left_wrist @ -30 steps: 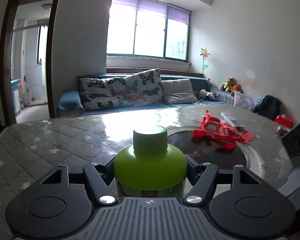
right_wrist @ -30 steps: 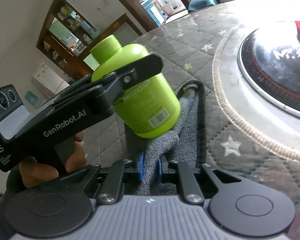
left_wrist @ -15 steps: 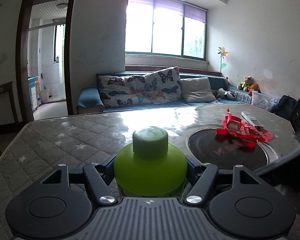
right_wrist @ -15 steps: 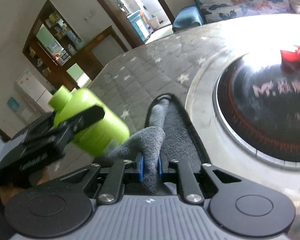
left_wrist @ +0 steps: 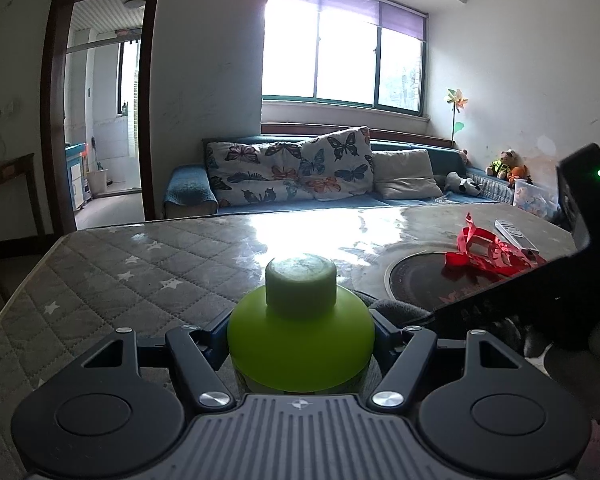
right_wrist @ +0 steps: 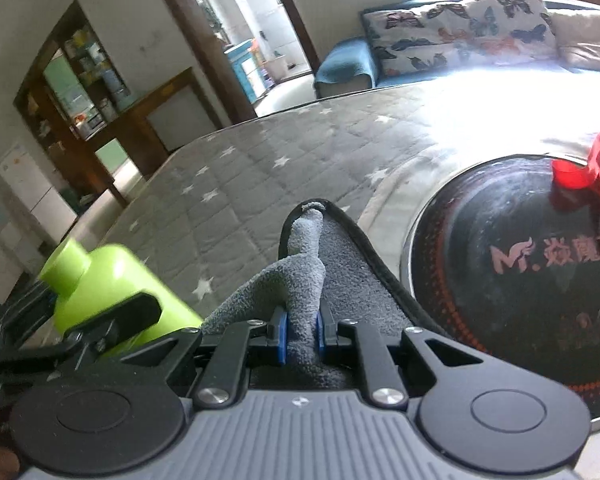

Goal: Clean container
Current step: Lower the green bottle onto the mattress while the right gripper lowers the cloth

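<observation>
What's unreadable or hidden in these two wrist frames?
- Lime-green plastic bottle: left wrist view, label and base hidden behind the left hand-held gripper.
- Same bottle, right wrist view: motion-blurred, label not readable.
- Grey terry cloth: near end hidden under the right hand-held gripper.
- Red ribbon: cut off by the right frame edge.

Capped lime-green container (left_wrist: 300,344), grey cloth (right_wrist: 300,280) alongside
</observation>
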